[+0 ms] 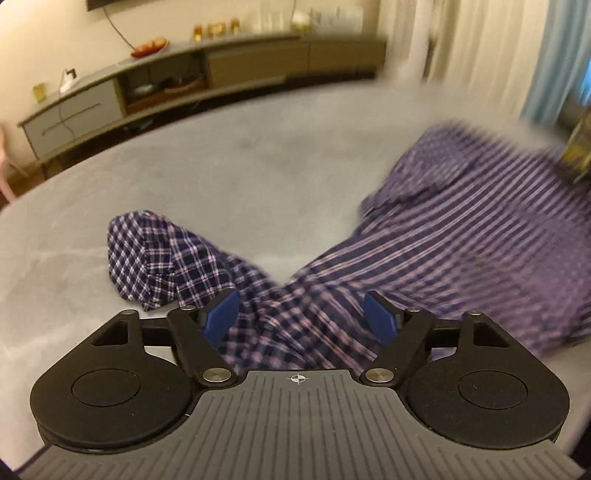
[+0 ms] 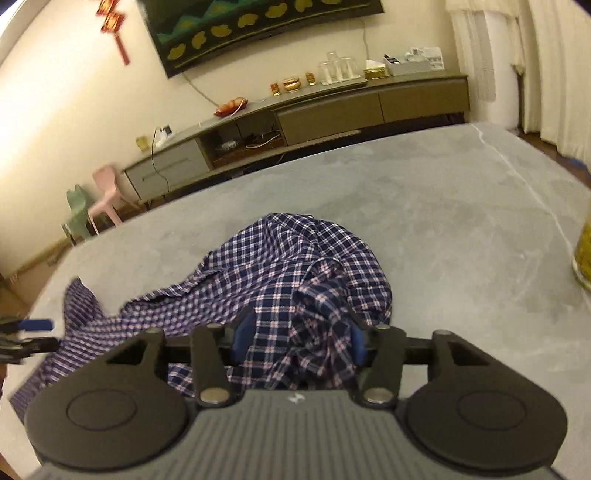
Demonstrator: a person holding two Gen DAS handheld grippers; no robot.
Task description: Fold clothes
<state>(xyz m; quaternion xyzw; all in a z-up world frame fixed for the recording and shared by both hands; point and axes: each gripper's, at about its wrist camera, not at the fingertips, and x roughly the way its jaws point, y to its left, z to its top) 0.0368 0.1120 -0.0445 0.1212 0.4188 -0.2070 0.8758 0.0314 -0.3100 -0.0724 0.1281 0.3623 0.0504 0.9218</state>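
1. The step in hand looks like laying the shirt down: a checked shirt (image 2: 280, 280) sits in a bumpy heap on the grey surface (image 2: 424, 206), not flat yet

2. The right gripper (image 2: 300, 339) is low over the near side of the heap. Its blue fingers (image 2: 243, 334) are spread, with a fold of checked cloth between them. I cannot tell if the fingers touch the cloth

3. The left gripper (image 1: 303, 317) is low too, and its blue fingers (image 1: 221, 314) are spread wide. Checked cloth lies under and between them, but they are not pinching it

4. In the left view one part of the checked shirt (image 1: 155, 258) is bunched up at the left, and a wide, blurry stretch of cloth (image 1: 461, 236) that looks striped runs off to the far right. I cannot tell if that is the same shirt or another one

5. I think the next move needs the heap pulled flat first. Each gripper should pinch an edge or a corner and spread the cloth out, so the folds can be neat

6. The surface is big, soft-looking and grey, with a thin pale line (image 2: 517, 166) at the far right

7. Far behind it stands a long low cabinet (image 2: 332, 107) by a pale wall, with small things on top. A dark picture (image 2: 258, 26) hangs above. Little pink and green chairs (image 2: 99, 206) stand at the far left, and light curtains (image 2: 546, 62) hang at the right
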